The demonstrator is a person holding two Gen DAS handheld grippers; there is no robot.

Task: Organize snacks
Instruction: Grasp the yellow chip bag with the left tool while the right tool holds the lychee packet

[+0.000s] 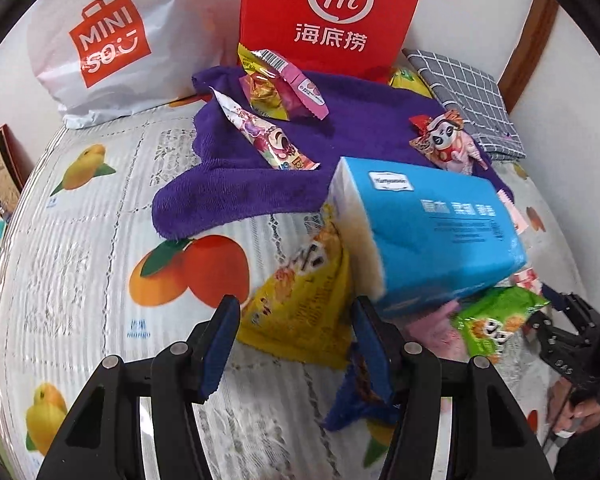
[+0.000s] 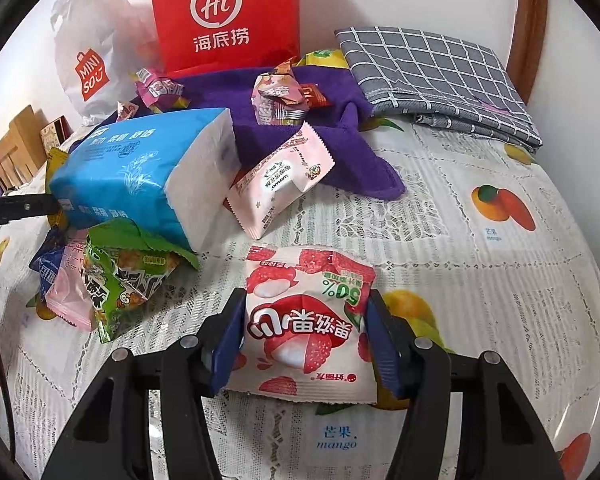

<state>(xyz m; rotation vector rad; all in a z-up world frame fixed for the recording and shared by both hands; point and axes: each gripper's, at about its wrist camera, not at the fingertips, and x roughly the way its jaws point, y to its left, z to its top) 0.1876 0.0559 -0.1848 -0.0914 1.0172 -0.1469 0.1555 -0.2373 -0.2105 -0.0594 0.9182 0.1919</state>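
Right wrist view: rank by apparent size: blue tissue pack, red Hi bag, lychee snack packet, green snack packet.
1. Blue tissue pack
2. Red Hi bag, cut off at the top edge, so unsure against the tissue pack
3. Lychee snack packet, inflated by nearness to the camera
4. Green snack packet, partly under the tissue pack

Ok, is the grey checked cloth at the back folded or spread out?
Folded. The grey checked cloth lies as a neat stacked rectangle by the wall, with layered edges showing along its near side, beside the purple towel.
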